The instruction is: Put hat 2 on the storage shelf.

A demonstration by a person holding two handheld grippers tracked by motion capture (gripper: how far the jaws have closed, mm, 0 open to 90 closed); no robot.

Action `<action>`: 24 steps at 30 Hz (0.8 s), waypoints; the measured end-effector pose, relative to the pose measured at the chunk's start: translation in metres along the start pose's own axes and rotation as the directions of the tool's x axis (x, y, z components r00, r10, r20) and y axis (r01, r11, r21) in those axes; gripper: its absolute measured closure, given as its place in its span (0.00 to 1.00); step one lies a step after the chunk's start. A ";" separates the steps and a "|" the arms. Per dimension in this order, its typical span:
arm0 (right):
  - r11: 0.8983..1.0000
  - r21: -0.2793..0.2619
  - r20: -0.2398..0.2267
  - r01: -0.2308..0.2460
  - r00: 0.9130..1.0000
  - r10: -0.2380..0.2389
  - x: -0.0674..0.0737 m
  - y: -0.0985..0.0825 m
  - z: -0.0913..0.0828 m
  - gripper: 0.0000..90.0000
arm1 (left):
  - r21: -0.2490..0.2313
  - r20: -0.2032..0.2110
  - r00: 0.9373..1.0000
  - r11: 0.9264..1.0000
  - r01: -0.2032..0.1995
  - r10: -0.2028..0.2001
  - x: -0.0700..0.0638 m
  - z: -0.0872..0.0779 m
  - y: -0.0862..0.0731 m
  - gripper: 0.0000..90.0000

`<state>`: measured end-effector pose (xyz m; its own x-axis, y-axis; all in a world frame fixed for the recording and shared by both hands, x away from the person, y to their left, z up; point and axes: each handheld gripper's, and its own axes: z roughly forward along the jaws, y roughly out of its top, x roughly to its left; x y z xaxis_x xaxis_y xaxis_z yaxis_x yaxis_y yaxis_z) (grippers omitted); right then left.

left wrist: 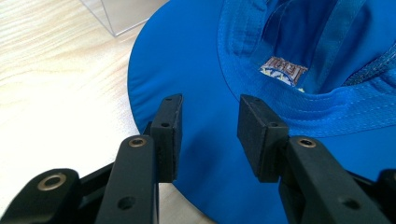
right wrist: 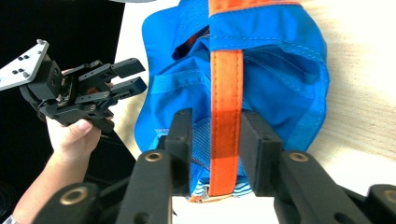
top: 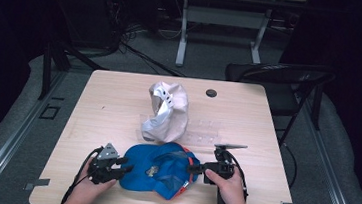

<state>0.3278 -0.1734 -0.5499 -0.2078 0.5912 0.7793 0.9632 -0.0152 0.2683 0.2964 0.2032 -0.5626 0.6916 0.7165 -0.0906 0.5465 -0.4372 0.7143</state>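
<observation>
**Blue hat between both my jaws**

Blue hat [top: 160,169] lies upturned on the desk [top: 103,104], just in front of the white hat [top: 168,112]. My left gripper [left wrist: 209,122] sits at the blue hat's left brim, jaws parted over the fabric, not pressing it. My right gripper [right wrist: 215,140] is at the blue hat's right side, its jaws straddling the orange strap [right wrist: 225,93]; I cannot tell whether they pinch it.
</observation>
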 end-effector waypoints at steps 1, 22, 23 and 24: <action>1.000 -0.003 0.006 0.001 1.000 -0.001 0.001 0.000 0.000 0.78 | 0.000 0.000 1.000 1.000 0.000 0.000 0.000 0.000 0.000 0.68; 1.000 0.006 0.102 -0.013 0.995 0.012 0.013 0.010 -0.028 0.86 | -0.022 -0.001 1.000 1.000 -0.006 0.006 -0.003 -0.003 0.001 0.68; 1.000 0.014 0.115 -0.009 0.993 0.007 0.013 0.010 -0.031 0.86 | -0.022 -0.001 1.000 1.000 -0.004 0.004 -0.003 -0.003 0.001 0.68; 1.000 0.011 0.111 -0.018 0.994 0.017 0.013 0.011 -0.034 0.86 | -0.020 0.002 1.000 1.000 -0.004 0.004 -0.004 -0.004 0.001 0.67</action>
<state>0.3301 -0.1929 -0.5173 -0.1715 0.6765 0.7162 0.9687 -0.0166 0.2477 0.2929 0.2021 -0.5592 0.6946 0.7139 -0.0890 0.5343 -0.4290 0.7284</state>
